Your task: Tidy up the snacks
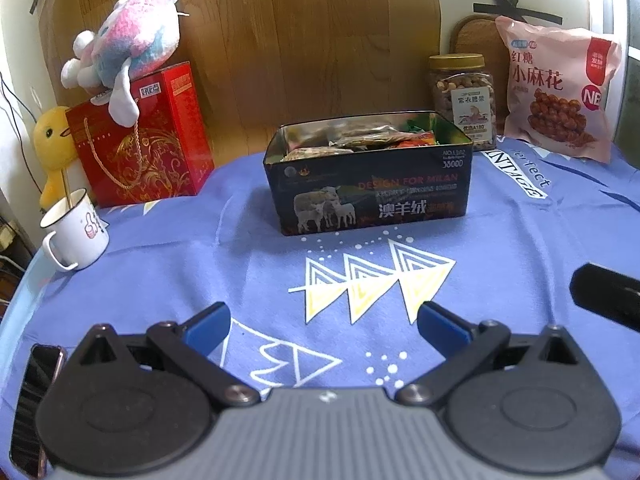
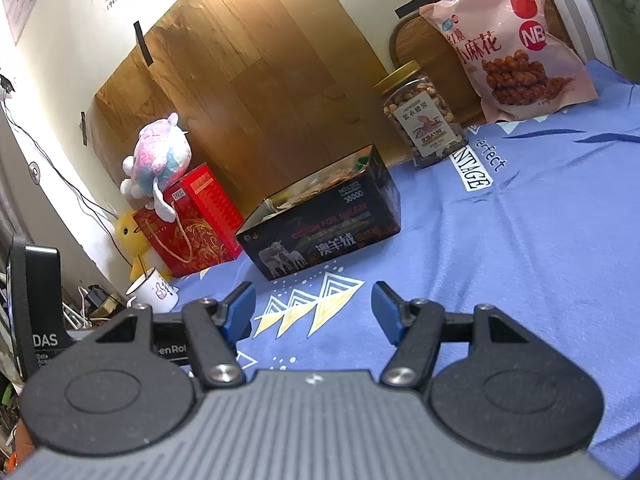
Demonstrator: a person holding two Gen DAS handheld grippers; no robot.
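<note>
Blue-padded left gripper (image 1: 323, 322) and right gripper (image 2: 313, 312) both hover spread and empty over the purple printed cloth (image 1: 500, 248). At twelve o'clock sits the open black tin (image 1: 368, 200) of wrapped snacks (image 1: 360, 141); at two o'clock, the gold-lidded nut jar (image 1: 464, 100) and pink pastry bag (image 1: 560, 88).

The open tin (image 1: 370, 196) is glossy printed metal, its inner walls mirror-bright. Under it lies soft matt blue cloth (image 1: 520, 248). Behind the tin stands smooth wood-grain board (image 1: 300, 40); to its right, a clear plastic jar (image 1: 464, 100) and shiny plastic bag (image 1: 556, 88).
</note>
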